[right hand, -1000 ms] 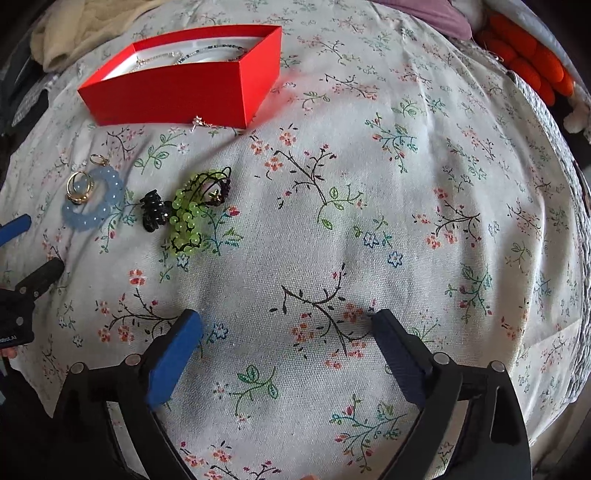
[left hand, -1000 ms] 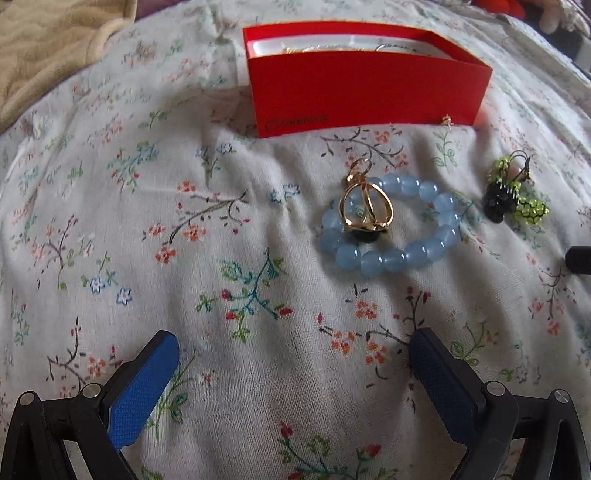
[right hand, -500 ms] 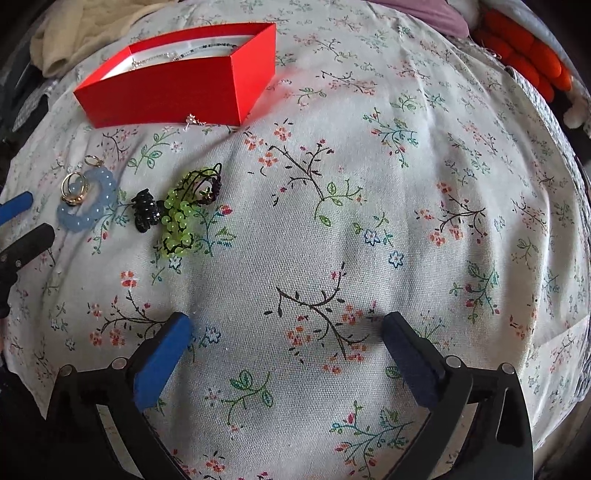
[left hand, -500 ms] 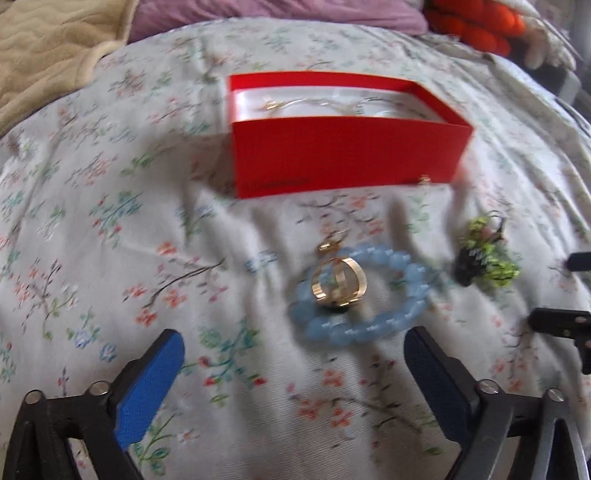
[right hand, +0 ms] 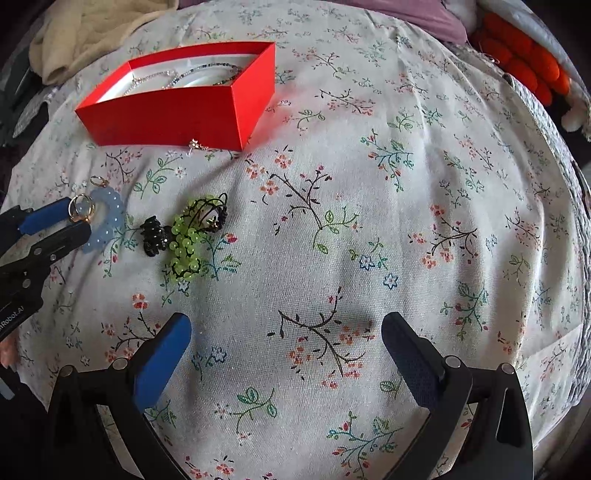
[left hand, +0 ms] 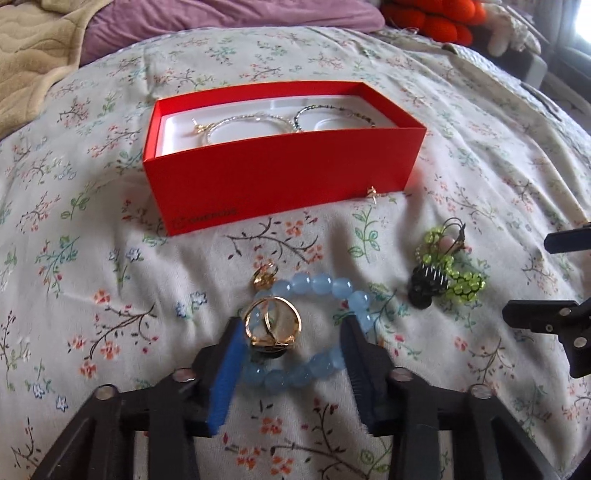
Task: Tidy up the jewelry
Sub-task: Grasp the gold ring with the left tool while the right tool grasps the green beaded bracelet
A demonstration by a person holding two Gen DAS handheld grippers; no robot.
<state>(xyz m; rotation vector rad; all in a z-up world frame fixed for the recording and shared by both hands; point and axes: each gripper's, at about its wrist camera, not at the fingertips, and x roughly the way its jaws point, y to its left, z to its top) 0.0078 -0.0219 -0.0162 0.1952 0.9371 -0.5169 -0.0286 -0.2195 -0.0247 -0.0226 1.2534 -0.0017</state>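
A pale blue bead bracelet (left hand: 321,284) lies on the floral cloth with a gold ring (left hand: 273,325) resting on it and a small gold hoop (left hand: 264,278) at its far edge. My left gripper (left hand: 293,328) has both between its jaws, which are closing. The blue pad sits right beside the ring; no pad clearly presses on either. Behind them stands an open red box (left hand: 280,177) holding thin necklaces (left hand: 251,122). My right gripper (right hand: 287,321) is open over bare cloth, and from there the bracelet (right hand: 107,218) and left gripper (right hand: 75,216) show at far left.
A black claw clip (left hand: 424,288) and a green beaded piece (left hand: 461,280) lie right of the bracelet. A tiny gold earring (left hand: 372,192) rests against the box front. A beige blanket (left hand: 33,55) and purple pillow (left hand: 221,18) lie beyond; orange plush (right hand: 524,59) sits far right.
My left gripper has come in over the bracelet and ring, and its jaws have narrowed from wide apart to just outside them. The right gripper has stayed put.
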